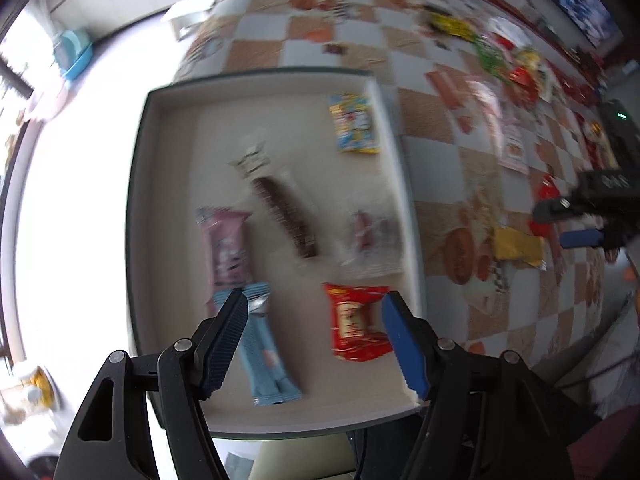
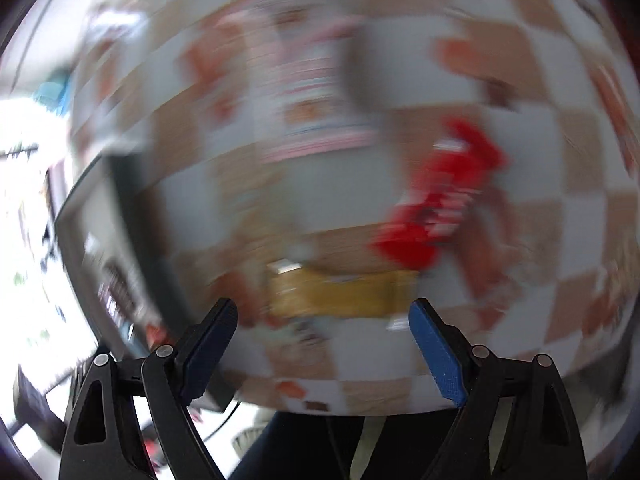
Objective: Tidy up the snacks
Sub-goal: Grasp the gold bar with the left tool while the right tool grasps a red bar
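Note:
A shallow white tray lies on a checkered tablecloth. In it are a pink bar, a dark bar in clear wrap, a clear packet, a yellow-blue packet, a red packet and a light blue bar. My left gripper hangs open above the tray's near end, nothing between its fingers. My right gripper is open over a yellow packet on the cloth, a red packet beyond it. That view is heavily blurred. The right gripper also shows at the left view's right edge.
Several more snack packets lie scattered across the far right of the tablecloth. A pink-and-white printed packet lies beyond the yellow one. The tray's edge shows at the left of the right wrist view. The bright floor lies left of the table.

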`<state>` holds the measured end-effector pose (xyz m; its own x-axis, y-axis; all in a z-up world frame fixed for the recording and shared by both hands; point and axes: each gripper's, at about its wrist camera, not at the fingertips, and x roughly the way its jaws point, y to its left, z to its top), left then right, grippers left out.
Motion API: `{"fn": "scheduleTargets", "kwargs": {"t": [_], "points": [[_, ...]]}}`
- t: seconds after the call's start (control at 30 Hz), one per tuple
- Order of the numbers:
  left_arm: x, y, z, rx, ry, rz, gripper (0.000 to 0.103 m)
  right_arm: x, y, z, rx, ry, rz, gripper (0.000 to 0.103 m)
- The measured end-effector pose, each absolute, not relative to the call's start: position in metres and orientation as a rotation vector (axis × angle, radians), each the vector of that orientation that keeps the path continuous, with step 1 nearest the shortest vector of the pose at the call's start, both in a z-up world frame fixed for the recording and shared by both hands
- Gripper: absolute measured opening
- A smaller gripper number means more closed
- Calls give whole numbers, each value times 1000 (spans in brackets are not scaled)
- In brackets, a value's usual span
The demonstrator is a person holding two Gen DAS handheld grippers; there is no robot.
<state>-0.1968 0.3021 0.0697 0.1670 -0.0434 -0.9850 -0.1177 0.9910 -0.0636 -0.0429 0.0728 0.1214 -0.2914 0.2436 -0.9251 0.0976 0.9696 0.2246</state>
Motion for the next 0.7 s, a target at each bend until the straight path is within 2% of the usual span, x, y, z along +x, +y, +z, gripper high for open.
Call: {"fn": "scheduleTargets", "kwargs": {"t": [0.27,0.5,0.53,0.63,0.7], "points": [[-183,227,81,1,1403,-186,77,-18,26,95,327,1848,-15,89],[-180,190,76,142,1411,-268,78,7,47,79,277,1822,20,87],[-179,187,75,160,1409,-276,78,9,52,79,253,1820,26,83],[-176,176,74,207,1395,-300,78,7,65,83,173,1805,12,62],[-173,166,74,251,1379,-318,78,-1,68,87,143,1792,4,32]]}}
